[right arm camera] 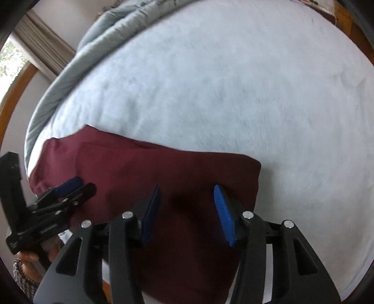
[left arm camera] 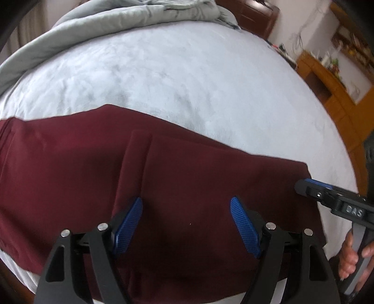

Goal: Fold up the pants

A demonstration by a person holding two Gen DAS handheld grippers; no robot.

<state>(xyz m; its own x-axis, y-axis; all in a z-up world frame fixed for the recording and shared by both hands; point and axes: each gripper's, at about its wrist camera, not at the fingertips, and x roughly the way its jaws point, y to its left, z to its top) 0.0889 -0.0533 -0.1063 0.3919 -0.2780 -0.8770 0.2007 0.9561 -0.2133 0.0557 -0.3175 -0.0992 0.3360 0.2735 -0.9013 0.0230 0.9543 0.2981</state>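
Dark maroon pants lie folded flat along the near edge of a bed; they also show in the right wrist view. A fold edge runs down their middle in the left wrist view. My left gripper is open just above the pants, holding nothing. My right gripper is open above the pants near their right end, holding nothing. The right gripper also shows at the right edge of the left wrist view, and the left gripper at the left of the right wrist view.
The bed has a pale blue-grey fleece cover, also shown in the right wrist view. A bunched grey duvet lies along its far side. Wooden furniture stands to the right. A curtain and window are at left.
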